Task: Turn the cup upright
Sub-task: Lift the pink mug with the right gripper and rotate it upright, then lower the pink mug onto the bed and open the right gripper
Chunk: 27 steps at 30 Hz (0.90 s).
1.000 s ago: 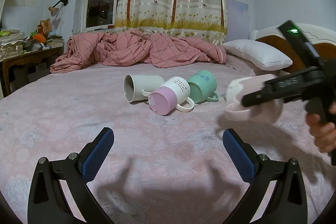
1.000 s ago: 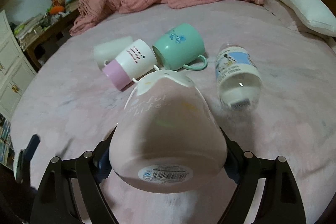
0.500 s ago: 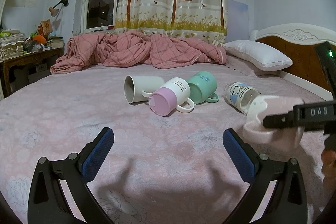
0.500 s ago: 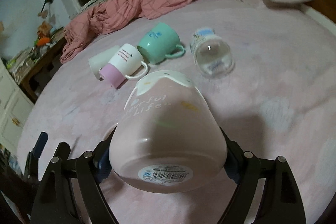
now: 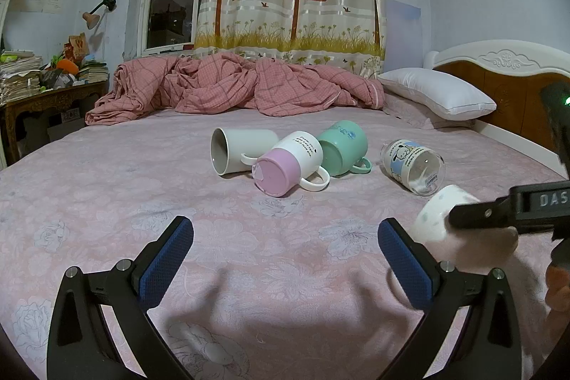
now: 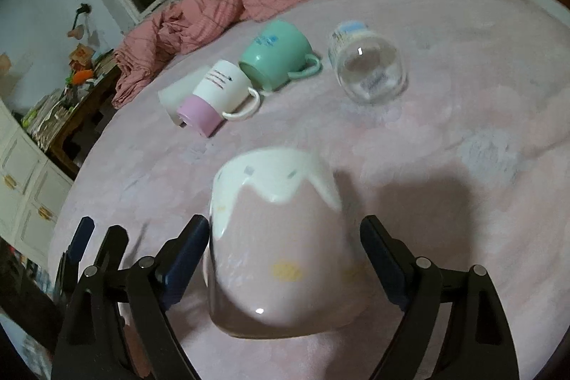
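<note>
A pink cup with a white rim (image 6: 281,248) stands on the pink bedspread between the fingers of my right gripper (image 6: 285,259). There is a gap on each side, so the jaws are open around it and do not touch it. In the left wrist view the same cup (image 5: 438,219) shows at the far right, partly hidden behind the right gripper's black body. My left gripper (image 5: 285,255) is open and empty, low over the bed in front of the other cups.
Lying on their sides on the bed are a white mug (image 5: 238,148), a white-and-lilac mug (image 5: 288,162), a green mug (image 5: 342,145) and a clear glass with a cartoon dog (image 5: 413,166). A crumpled pink quilt (image 5: 231,88) and a pillow (image 5: 434,91) lie behind them.
My right gripper lowered the pink cup to the bed, turned its rim upward and opened off it. The left gripper has not moved.
</note>
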### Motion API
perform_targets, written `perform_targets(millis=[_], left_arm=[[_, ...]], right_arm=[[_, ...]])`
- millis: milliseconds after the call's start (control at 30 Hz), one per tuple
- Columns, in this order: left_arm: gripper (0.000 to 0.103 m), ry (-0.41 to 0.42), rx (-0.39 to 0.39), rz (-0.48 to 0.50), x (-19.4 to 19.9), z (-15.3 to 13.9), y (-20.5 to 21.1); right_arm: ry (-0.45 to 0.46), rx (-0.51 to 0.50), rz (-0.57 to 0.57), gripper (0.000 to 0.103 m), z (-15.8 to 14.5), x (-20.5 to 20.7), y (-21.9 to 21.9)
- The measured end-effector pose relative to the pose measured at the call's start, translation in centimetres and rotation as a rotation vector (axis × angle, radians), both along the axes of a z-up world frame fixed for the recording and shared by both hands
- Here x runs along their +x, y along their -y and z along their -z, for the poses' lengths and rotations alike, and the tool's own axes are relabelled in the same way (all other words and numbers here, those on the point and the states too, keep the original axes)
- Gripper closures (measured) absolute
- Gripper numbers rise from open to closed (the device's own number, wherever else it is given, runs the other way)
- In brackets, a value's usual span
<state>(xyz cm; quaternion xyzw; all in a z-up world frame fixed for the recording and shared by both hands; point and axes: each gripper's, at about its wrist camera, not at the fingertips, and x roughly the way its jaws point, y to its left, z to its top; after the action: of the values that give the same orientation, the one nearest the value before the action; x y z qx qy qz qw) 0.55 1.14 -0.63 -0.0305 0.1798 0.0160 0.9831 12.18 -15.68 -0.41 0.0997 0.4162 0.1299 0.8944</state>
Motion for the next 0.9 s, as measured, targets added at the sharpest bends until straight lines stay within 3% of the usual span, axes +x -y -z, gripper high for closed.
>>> perform_targets(millis=[267, 367, 567, 900], left_arm=[[0.000, 0.003, 0.002, 0.000, 0.0, -0.1, -0.1], [0.000, 0.002, 0.002, 0.000, 0.0, -0.1, -0.1], [0.000, 0.003, 0.002, -0.001, 0.0, 0.0, -0.1], [0.000, 0.012, 0.017, -0.002, -0.1, -0.6, -0.5]], right_arm=[[0.186, -0.122, -0.072, 0.010, -2.9, -2.7, 0.2], [0.286, -0.212, -0.058, 0.003, -3.5, -4.6, 1.0], [0.475, -0.397, -0.006, 0.001, -3.0, -8.3, 3.1], [0.424, -0.375, -0.018, 0.000, -2.6, -8.8, 4.9]])
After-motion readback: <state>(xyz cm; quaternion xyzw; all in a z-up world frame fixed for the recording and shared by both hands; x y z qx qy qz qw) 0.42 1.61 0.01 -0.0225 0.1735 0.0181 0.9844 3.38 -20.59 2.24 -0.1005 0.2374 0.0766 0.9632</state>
